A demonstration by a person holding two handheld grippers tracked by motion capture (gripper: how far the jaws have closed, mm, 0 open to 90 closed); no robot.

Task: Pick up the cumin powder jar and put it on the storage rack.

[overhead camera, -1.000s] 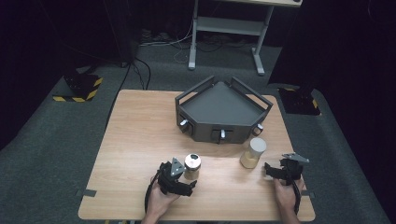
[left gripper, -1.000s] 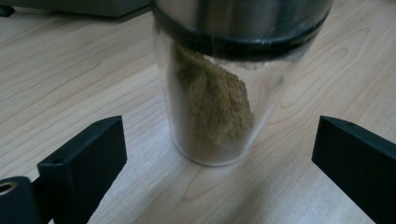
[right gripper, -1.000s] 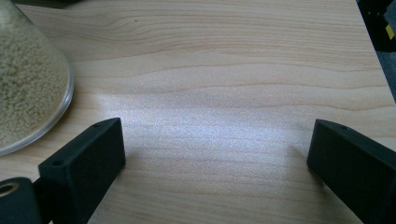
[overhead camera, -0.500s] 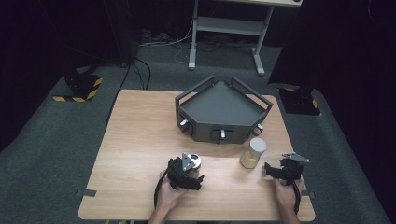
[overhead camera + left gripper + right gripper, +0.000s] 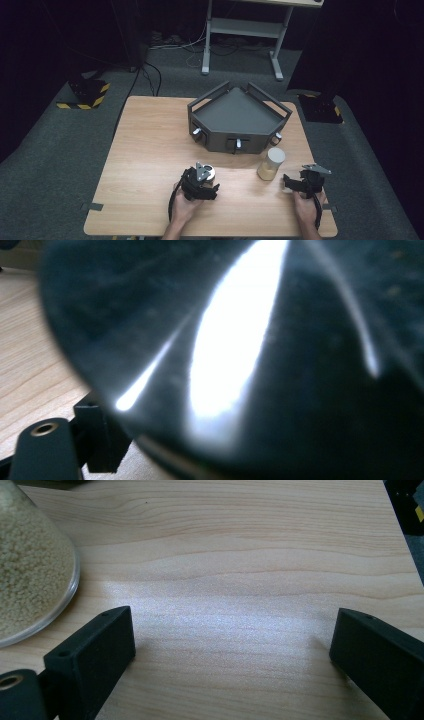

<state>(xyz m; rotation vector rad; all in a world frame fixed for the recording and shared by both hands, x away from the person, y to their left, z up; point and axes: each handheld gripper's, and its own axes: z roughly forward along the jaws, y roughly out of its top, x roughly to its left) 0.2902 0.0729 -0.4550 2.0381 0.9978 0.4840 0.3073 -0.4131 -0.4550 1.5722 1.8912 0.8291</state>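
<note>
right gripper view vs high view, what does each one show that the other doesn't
Right gripper view alone: the right gripper's two black jaws standing wide apart over bare wood, and the pale grains inside the jar up close. High view alone: the grey tray, the left gripper at a dark jar, both hands, the floor. Both: the wooden table, the grain jar and the right gripper.

The left half of the tabletop (image 5: 145,145) lies open for a pass, while the dark corner tray (image 5: 235,120) blocks the far middle, the grain jar (image 5: 270,164) stands just left of the right gripper (image 5: 289,183), and the dark jar (image 5: 207,173) sits against the left gripper (image 5: 200,184).
</note>
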